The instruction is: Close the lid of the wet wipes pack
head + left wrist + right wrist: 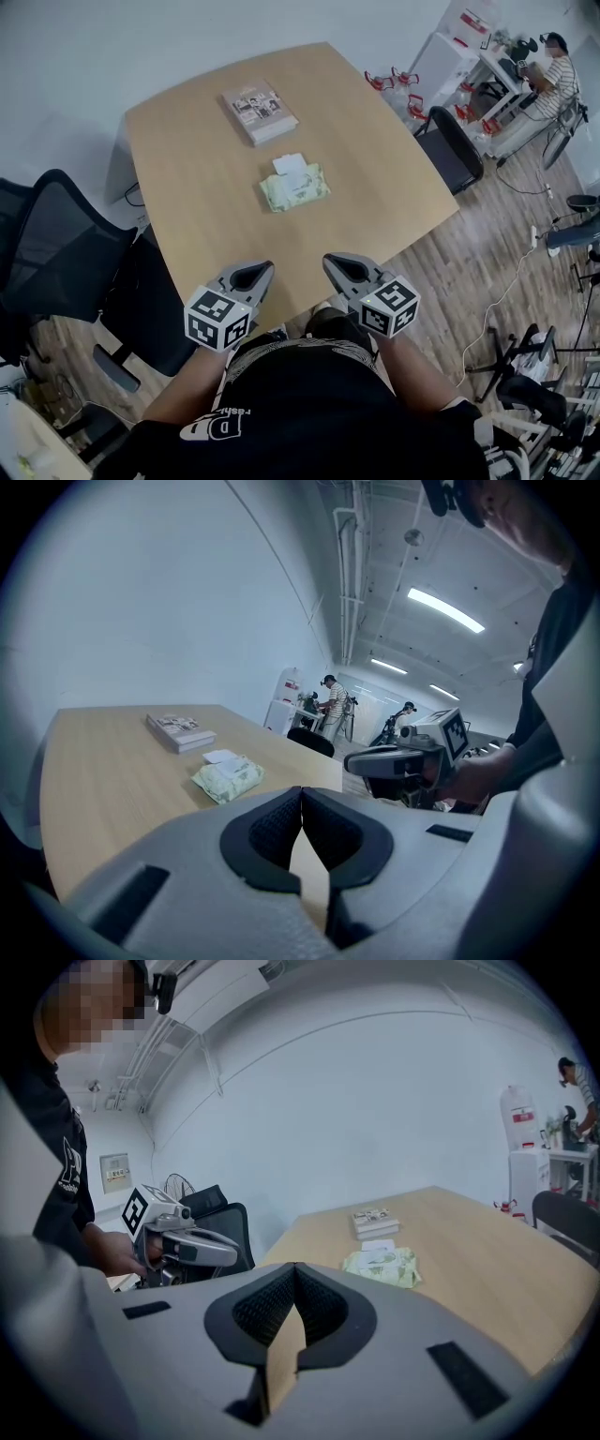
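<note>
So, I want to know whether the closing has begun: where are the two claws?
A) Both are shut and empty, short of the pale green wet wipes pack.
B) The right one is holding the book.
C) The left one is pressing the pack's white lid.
A: the left claw and right claw are shut on nothing near the light wooden table's edge, while the pale green wet wipes pack lies farther in, white lid open.

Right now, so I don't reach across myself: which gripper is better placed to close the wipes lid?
Right, narrowly. The left gripper and right gripper are shut at the table's near edge, wet wipes pack roughly midway ahead; the right's tip reaches slightly nearer the open lid.
</note>
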### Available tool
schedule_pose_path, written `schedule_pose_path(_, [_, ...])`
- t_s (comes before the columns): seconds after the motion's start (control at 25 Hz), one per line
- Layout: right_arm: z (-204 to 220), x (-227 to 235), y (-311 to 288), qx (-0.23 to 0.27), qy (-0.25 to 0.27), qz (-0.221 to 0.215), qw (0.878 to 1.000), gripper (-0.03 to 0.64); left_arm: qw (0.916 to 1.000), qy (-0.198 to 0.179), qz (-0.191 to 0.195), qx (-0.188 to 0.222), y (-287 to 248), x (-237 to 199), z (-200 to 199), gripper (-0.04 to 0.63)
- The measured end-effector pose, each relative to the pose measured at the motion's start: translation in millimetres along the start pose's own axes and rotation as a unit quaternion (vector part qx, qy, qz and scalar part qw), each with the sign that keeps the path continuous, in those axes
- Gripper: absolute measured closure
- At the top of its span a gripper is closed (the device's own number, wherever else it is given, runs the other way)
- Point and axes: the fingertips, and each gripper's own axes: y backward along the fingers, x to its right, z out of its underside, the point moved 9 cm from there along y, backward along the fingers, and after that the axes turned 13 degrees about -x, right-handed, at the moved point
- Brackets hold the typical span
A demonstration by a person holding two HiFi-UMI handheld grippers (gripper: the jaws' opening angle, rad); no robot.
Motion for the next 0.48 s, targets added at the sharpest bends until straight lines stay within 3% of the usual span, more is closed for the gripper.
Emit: schedule_pose_path(0.48, [-47,68,-32,-0.017,0.030,-0.031,0.999,0.612,0.9975,0.043,-0.053,0.019,-17,-17,-22,0.577])
